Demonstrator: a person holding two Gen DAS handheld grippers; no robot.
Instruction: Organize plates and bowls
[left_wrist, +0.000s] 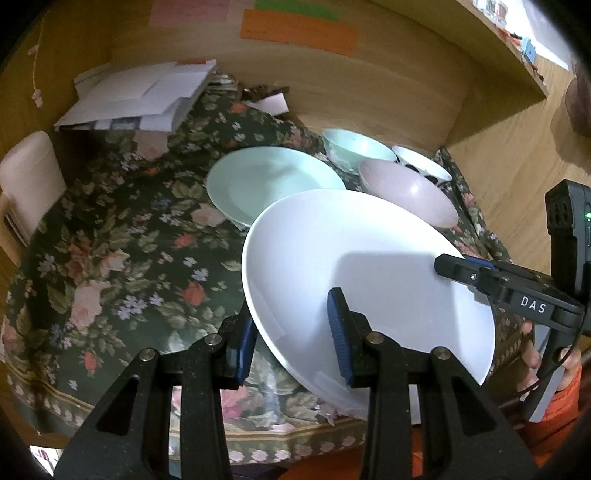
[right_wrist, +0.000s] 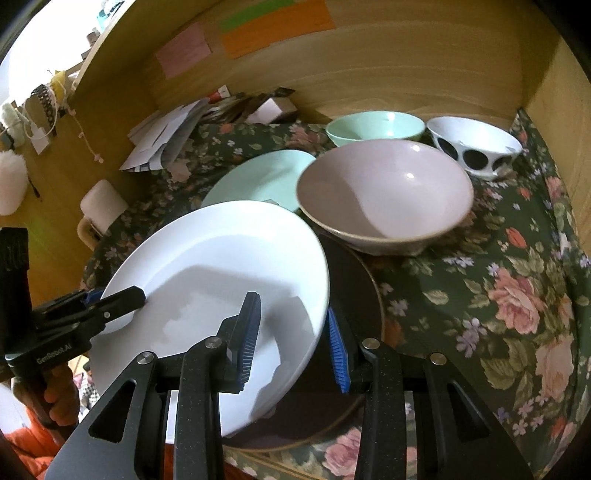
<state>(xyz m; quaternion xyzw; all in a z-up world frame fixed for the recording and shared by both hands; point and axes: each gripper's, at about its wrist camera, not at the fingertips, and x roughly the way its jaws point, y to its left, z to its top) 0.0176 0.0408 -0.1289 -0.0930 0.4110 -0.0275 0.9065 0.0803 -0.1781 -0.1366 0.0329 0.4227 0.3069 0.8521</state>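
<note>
Left wrist view, white plate: the white plate (left_wrist: 369, 280) is tilted, its near rim between the left gripper (left_wrist: 291, 332) jaws.
Left wrist view, jaws: the blue pads sit either side of the rim with a visible gap; whether they pinch cannot be told, they look slack.
Left wrist view, other gripper: the right gripper (left_wrist: 448, 267) reaches in from the right, its tip on the far-right rim; its hold is not clear from here.
Left wrist view, surroundings: behind lie the green plate (left_wrist: 273, 181), pink bowl (left_wrist: 410, 195), green bowl (left_wrist: 354, 147) and spotted bowl (left_wrist: 421, 166) on the floral-clothed table (left_wrist: 122, 258); papers (left_wrist: 140, 96) at the back.

Right wrist view, white plate: the white plate (right_wrist: 221, 288) leans over a dark plate (right_wrist: 354, 295) lying flat on the table (right_wrist: 517, 295).
Right wrist view, jaws: the right gripper (right_wrist: 295, 339) straddles the plate's right rim, pads apart with a gap at each side, so released or only loosely around it.
Right wrist view, other gripper: the left gripper (right_wrist: 133, 295) has its tip on the left rim.
Right wrist view, bowls: pink bowl (right_wrist: 384, 195) just beyond, green bowl (right_wrist: 375, 127) and spotted bowl (right_wrist: 476, 147) behind, green plate (right_wrist: 262, 177) to the left.

Handling: likely glazed ceramic, so stiff, fairly heavy, slippery and breakable; best pinched across the rim on opposite sides, kept low over the cloth.
</note>
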